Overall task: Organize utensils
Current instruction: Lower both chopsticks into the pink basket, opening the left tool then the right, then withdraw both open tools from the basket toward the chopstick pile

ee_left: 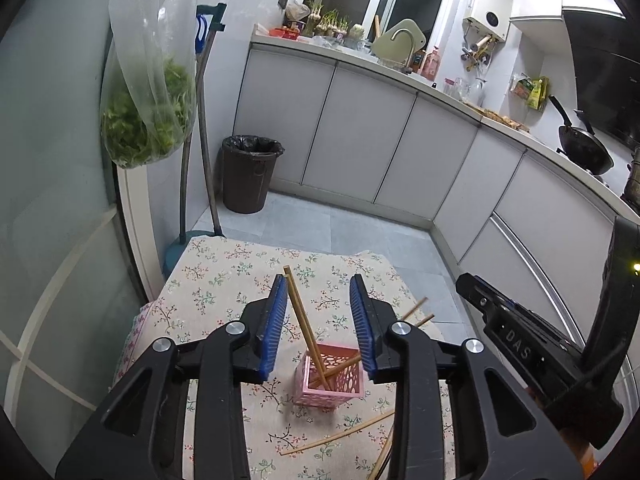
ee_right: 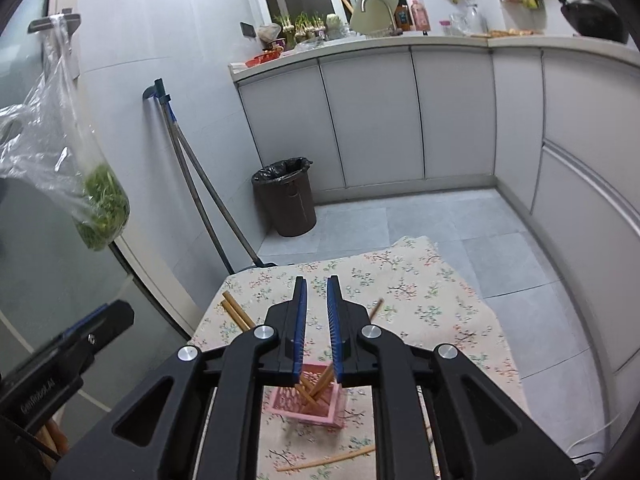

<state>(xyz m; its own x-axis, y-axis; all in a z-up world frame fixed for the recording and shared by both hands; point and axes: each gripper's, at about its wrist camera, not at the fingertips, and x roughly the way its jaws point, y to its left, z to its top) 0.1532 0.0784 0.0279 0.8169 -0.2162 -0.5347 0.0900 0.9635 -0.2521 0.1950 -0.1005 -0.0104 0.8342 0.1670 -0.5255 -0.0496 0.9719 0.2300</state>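
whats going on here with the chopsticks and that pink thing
A person with a gripper in each hand is sorting chopsticks into a pink basket on a flowered tablecloth. Several chopsticks already lean inside the basket. The left gripper is open around one pair without pressing it; the right gripper stands slightly open and empty above the basket. Loose chopsticks are still on the cloth.

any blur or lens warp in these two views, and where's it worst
Left wrist view: sharp, but the fisheye bends the counter into a curve, edges vignetted black. Right wrist view: same warp on the cabinets; slight motion smear on the pink basket and the loose chopstick.
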